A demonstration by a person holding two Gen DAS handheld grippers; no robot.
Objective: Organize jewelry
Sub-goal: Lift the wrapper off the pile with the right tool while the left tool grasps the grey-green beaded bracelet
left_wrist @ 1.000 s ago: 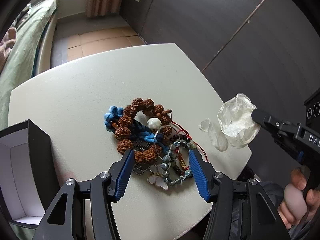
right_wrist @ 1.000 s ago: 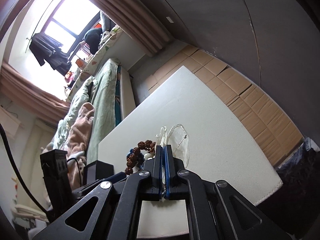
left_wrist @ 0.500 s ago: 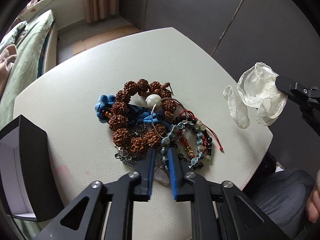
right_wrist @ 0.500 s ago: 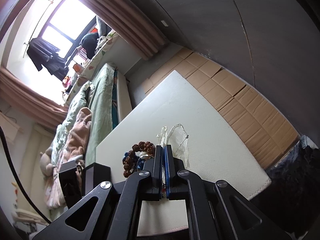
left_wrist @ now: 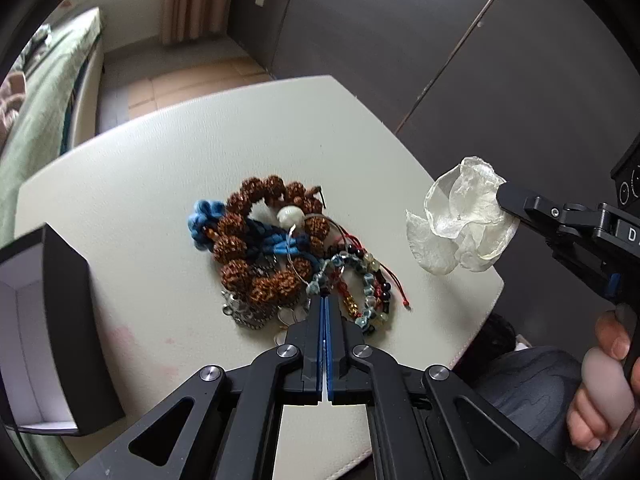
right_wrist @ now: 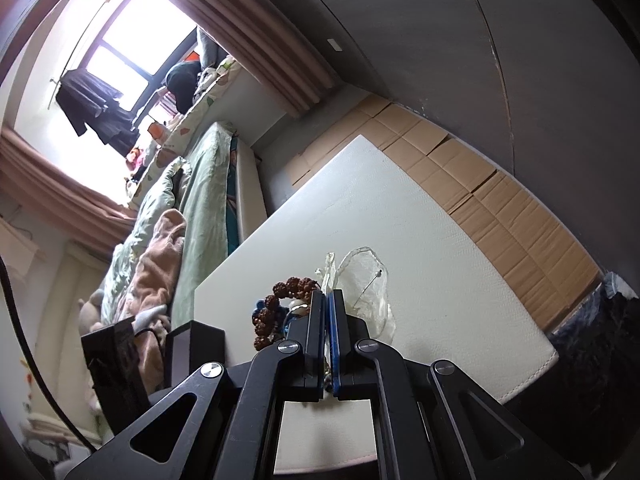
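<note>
A tangled pile of jewelry lies on the white table [left_wrist: 132,184]: a brown seed-bead bracelet [left_wrist: 256,248], a blue braided cord [left_wrist: 208,216], a pale green bead bracelet [left_wrist: 362,276], red string and silver chains. My left gripper [left_wrist: 324,300] is shut at the pile's near edge, pinching the green bead bracelet's strand. My right gripper [right_wrist: 329,294] is shut on a translucent white petal flower piece [left_wrist: 464,220], held above the table's right edge. The flower piece also shows in the right wrist view [right_wrist: 366,292].
An open black box with a white inside [left_wrist: 48,328] stands at the table's left edge; it also shows in the right wrist view [right_wrist: 196,344]. A bed with green bedding [right_wrist: 192,216] lies beyond the table. Dark wall panels [left_wrist: 440,40] stand behind.
My left gripper went from wide open around the pile's near edge to fully shut on the bead strand. The right gripper kept hold of the flower piece, with little movement.
</note>
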